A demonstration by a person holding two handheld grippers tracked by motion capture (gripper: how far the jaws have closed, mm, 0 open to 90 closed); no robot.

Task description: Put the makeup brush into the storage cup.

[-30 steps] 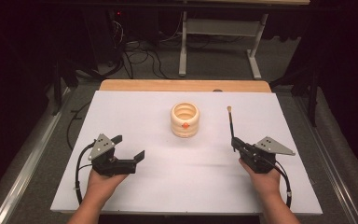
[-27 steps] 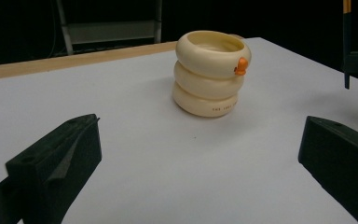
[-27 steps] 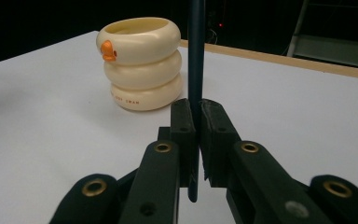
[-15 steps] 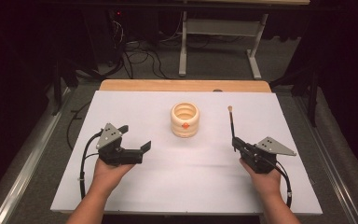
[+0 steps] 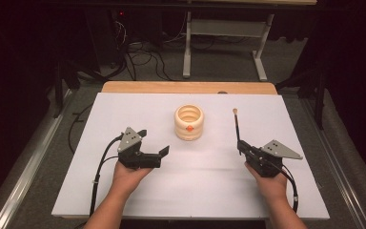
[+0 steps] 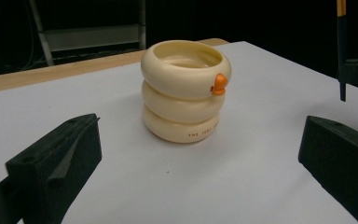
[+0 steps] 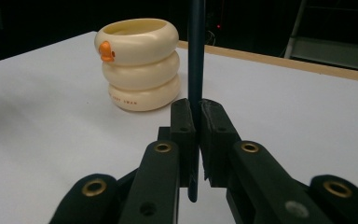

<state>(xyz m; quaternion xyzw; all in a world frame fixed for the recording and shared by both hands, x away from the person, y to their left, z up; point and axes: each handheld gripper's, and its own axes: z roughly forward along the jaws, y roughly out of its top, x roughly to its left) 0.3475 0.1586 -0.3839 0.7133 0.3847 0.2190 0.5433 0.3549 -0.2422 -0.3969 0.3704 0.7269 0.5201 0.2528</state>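
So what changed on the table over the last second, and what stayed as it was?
The left tongs moved inward and a little forward, toward the cream ringed cup, and are open, holding nothing. The right tongs stayed where they were, shut on the thin dark stick, which points away from the person. The cup has not moved on the white table.
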